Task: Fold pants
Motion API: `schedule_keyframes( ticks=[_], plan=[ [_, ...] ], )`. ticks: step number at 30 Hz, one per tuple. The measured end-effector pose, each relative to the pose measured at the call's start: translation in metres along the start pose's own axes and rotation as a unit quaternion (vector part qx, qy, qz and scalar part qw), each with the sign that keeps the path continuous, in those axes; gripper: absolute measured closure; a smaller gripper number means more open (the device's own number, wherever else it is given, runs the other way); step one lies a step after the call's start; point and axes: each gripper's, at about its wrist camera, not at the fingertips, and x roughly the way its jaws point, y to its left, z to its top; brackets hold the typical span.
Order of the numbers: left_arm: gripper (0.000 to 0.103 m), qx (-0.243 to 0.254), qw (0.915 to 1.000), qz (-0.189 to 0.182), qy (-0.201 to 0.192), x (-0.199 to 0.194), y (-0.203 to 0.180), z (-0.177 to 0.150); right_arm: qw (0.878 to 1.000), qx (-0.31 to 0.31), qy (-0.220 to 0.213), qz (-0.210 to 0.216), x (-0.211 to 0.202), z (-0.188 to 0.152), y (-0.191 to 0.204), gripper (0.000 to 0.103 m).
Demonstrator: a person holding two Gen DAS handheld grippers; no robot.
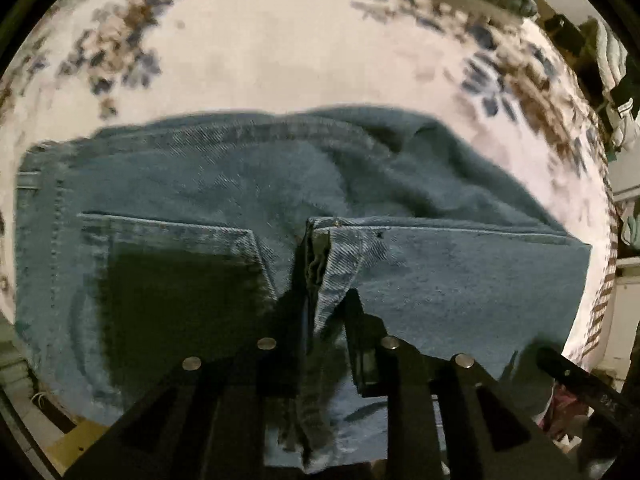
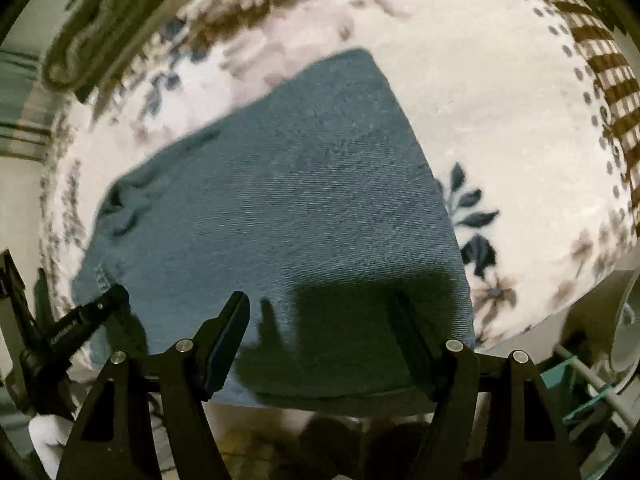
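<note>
Folded blue denim pants (image 1: pixel 240 184) on floral white blanket (image 1: pixel 248 48); left gripper (image 1: pixel 320 300) clamped on hem, right gripper (image 2: pixel 320 312) jaws apart.

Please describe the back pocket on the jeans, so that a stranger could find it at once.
On the floral blanket lie folded blue jeans. The back pocket is left of the left gripper, the only stitched patch there, half in shadow.

A floral blanket (image 1: pixel 256 60) with a brown checked border (image 2: pixel 608 92).
</note>
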Motion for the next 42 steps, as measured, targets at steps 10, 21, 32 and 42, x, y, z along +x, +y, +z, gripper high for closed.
schedule_keyframes(
  ticks=[10, 21, 32, 42],
  plan=[
    [0.073, -0.039, 0.9988, 0.018, 0.023, -0.027, 0.006, -0.046, 0.993, -0.100, 0.054, -0.037, 0.020, -0.036, 0.051, 0.047],
    [0.045, -0.051, 0.9961, 0.024, 0.068, 0.000, 0.038, -0.082, 0.981, -0.159, 0.071, -0.086, 0.025, -0.060, 0.063, 0.047],
    [0.000, -0.196, 0.9761, -0.064, -0.068, -0.079, 0.146, -0.088, 0.991, -0.126, 0.040, -0.016, -0.001, -0.047, 0.077, 0.028],
    [0.002, -0.437, 0.8810, -0.125, -0.131, -0.037, 0.294, -0.126, 0.993, -0.102, 0.050, -0.019, 0.010, -0.023, 0.101, 0.028]
  ],
)
